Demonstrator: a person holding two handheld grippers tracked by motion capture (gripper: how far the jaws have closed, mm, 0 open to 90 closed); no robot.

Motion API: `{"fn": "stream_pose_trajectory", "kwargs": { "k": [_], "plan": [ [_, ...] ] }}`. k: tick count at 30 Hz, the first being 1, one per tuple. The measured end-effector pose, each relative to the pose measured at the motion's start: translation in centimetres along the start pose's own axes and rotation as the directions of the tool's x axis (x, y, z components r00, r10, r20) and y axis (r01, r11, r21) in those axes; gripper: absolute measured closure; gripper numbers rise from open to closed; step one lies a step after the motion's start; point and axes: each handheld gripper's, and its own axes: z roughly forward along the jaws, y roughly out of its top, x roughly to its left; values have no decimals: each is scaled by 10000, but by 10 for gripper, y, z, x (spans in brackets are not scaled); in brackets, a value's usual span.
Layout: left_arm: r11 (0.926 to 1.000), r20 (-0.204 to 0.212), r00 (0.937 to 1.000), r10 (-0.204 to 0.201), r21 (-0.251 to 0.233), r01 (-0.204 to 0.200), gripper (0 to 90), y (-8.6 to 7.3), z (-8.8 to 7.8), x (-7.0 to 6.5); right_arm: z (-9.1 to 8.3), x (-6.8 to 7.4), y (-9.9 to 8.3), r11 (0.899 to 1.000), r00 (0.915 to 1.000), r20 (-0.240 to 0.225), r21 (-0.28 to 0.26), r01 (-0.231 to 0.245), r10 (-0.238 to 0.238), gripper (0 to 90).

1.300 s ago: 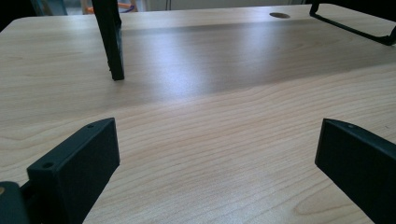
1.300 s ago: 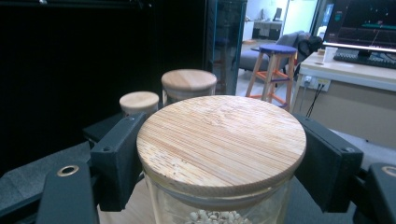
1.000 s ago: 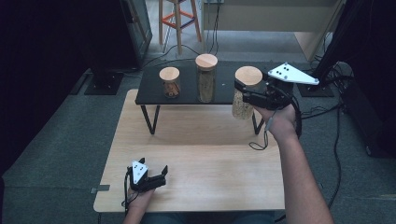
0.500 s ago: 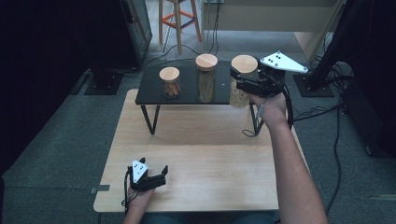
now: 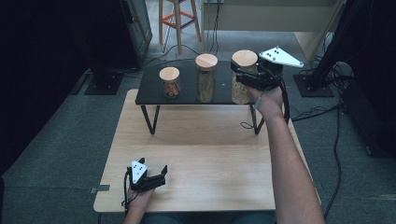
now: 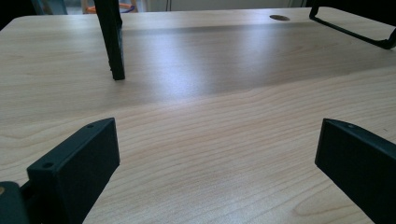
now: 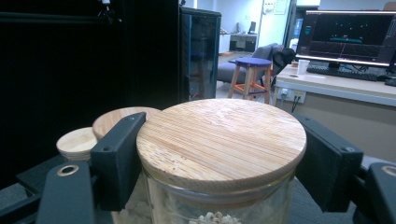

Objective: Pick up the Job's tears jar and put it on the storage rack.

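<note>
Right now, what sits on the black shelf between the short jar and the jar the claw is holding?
In the high view, a tall jar with a wooden lid stands between the short jar and the held jar.

Two glass jars with round wooden lids are seen on a low black shelf (image 5: pixel 149 93): a short one (image 5: pixel 169 82) at the left and a taller one (image 5: pixel 206 78) beside it. The shelf stands on a light wooden tabletop (image 5: pixel 201 154). Behind, a wooden stool with orange braces (image 5: pixel 179 18) is set on grey carpet (image 5: pixel 70 121).

Glass jar (image 5: pixel 243 79) – wooden lid, upright, shelf's right end
</note>
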Motion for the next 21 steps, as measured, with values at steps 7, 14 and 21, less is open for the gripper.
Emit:
{"fn": "stream_pose_trajectory", "kwargs": {
  "k": [7,14,21],
  "plan": [
    [10000,63,10000,-40,51,39,0,1,1,2,21,-5,-9,9998,9999,130,205,-56,54,239],
    [10000,77,10000,13,65,-14,0,1,1,1,38,-10,-14,9991,9999,97,422,-103,99,239],
    [9999,70,10000,7,111,-7,0,2,1,1,47,-13,-27,9998,10000,54,183,-47,46,239]
  ]
}}
